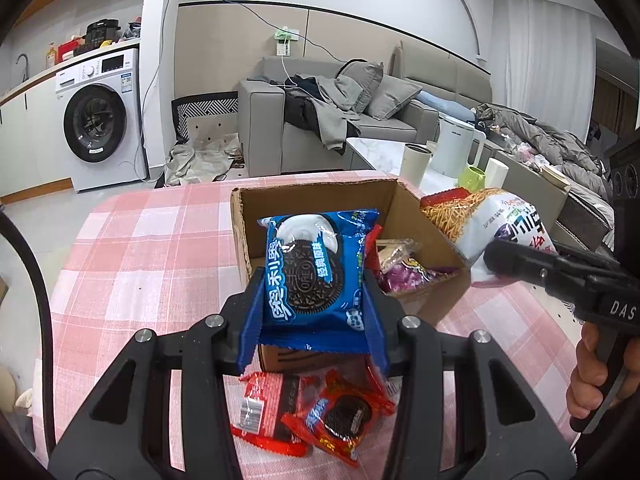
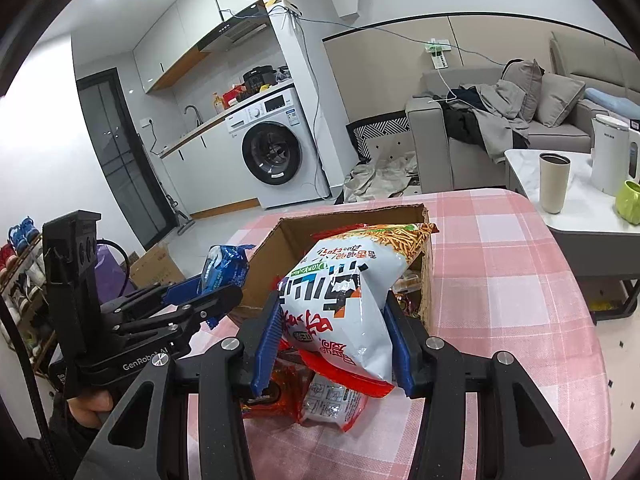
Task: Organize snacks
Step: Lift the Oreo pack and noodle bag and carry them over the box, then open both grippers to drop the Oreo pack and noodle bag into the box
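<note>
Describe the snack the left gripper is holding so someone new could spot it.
On the pink checked tablecloth stands an open cardboard box. Just above its near edge, the left gripper clamps a blue cookie packet. The loose packets below are red.

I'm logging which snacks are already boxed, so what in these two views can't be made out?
- Cardboard box contents: left wrist view, mostly hidden behind the blue Oreo pack; right wrist view, blocked by the white chip bag.
- Snacks on the table under the right tool: the bag covers them.
- Red packets: left wrist view, print too small.
</note>
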`<state>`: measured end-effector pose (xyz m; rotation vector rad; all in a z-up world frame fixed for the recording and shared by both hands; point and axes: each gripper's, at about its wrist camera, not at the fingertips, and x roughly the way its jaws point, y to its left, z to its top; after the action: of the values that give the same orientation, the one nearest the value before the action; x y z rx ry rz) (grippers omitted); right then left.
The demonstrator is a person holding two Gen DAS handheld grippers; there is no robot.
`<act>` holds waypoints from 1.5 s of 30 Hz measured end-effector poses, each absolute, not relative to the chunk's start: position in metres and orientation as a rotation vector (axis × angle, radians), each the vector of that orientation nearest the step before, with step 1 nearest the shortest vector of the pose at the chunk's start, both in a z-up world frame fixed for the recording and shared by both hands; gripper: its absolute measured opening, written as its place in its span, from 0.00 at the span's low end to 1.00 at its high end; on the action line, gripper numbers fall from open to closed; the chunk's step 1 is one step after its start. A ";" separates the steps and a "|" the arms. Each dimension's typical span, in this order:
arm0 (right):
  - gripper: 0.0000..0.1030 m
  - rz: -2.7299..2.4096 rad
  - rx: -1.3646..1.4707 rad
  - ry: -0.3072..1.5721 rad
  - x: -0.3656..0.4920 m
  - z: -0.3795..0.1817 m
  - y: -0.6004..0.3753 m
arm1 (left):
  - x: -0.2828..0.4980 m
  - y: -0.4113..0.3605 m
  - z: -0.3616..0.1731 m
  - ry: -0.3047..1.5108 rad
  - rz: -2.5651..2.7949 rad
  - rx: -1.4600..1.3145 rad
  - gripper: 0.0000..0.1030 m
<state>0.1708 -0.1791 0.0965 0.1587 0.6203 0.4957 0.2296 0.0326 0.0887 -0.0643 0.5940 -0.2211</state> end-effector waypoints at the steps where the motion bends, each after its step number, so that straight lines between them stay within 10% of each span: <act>1: 0.47 0.494 0.155 0.618 0.172 0.097 -0.178 | 0.233 0.033 0.088 0.593 -0.219 -0.065 0.40; 39: 0.51 0.477 0.103 0.670 0.227 0.071 -0.148 | 0.292 0.018 0.052 0.623 -0.204 0.014 0.41; 45: 0.69 0.460 0.044 0.627 0.213 0.082 -0.150 | 0.280 0.026 0.060 0.600 -0.220 -0.007 0.69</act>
<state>0.2125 -0.1497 0.0824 0.0441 0.6272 0.4596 0.2796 0.0256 0.0595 -0.0071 0.5999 -0.2196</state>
